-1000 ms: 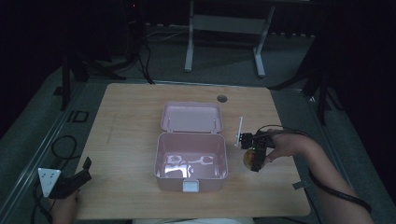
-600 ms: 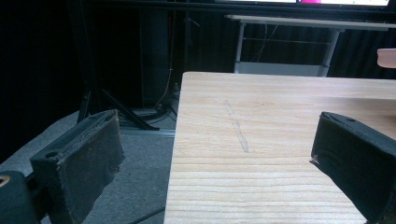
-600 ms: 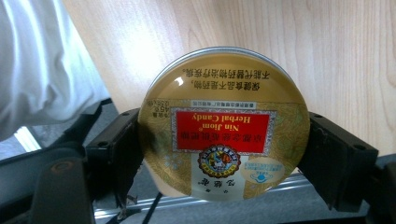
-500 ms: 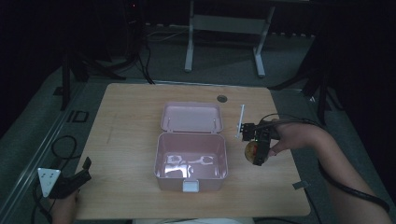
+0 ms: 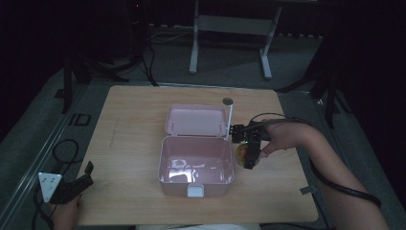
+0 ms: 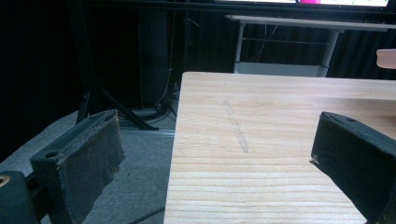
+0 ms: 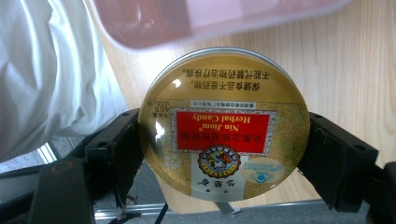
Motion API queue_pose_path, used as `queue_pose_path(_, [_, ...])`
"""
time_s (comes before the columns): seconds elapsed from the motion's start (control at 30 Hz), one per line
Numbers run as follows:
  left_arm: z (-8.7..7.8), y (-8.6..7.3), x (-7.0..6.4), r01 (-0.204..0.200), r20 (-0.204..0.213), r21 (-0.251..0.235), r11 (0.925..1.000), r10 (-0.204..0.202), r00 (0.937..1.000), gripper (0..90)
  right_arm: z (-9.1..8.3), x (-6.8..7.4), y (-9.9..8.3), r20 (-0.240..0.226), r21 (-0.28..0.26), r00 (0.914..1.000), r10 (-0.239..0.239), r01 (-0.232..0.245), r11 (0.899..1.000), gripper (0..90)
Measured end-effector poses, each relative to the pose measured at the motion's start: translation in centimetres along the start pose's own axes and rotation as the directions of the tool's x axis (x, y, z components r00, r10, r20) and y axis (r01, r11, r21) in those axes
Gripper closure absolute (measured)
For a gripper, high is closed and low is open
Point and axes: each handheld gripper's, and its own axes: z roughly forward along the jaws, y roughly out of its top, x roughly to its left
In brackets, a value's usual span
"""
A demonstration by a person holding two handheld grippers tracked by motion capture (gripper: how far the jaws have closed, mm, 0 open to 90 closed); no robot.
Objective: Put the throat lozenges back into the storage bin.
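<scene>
beside pink box (image 5: 196, 165) | right claw (image 5: 249, 149) clamped on candy tin (image 7: 224, 123) | left claw (image 6: 215, 172) apart

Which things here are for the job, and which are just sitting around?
For the job:
- round candy tin, clamped in the right hand-held gripper
- open pink box beside it

Just sitting around:
- white stick by the box lid
- small dark disc
- left hand-held gripper, open, holding nothing

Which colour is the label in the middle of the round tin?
Red with gold letters, on the gold candy tin held in the right claw; clearest in the right gripper view.
</scene>
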Motion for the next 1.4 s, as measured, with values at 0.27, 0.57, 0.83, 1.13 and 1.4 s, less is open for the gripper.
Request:
queue_pose_path(0.27, [0.0,0.0,0.0,0.0,0.005,0.0,1.0,0.0,1.0,2.5,-0.6,0.7,3.1,0.009,-0.008,0.9987,-0.049,0.049,0.999,20.0])
queue_pose_path(0.57, [0.0,0.0,0.0,0.005,0.007,-0.003,1.0,-0.005,1.0,2.5,-1.4,1.8,6.2,0.011,-0.035,0.9943,-0.106,0.107,0.994,20.0])
queue_pose_path(0.83, [0.0,0.0,0.0,0.005,0.007,-0.002,1.0,-0.005,1.0,2.4,0.1,1.6,7.2,-0.009,-0.032,0.9934,-0.114,0.114,0.993,20.0])
queue_pose_path(1.13, [0.0,0.0,0.0,0.001,0.007,0.001,1.0,-0.001,1.0,2.5,2.9,1.4,7.6,-0.035,-0.031,0.9898,-0.138,0.137,0.99,20.0])
queue_pose_path(1.4, [0.0,0.0,0.0,0.005,0.008,0.002,1.0,-0.005,1.0,2.5,5.6,1.3,8.4,-0.05,-0.032,0.9869,-0.153,0.152,0.988,20.0])
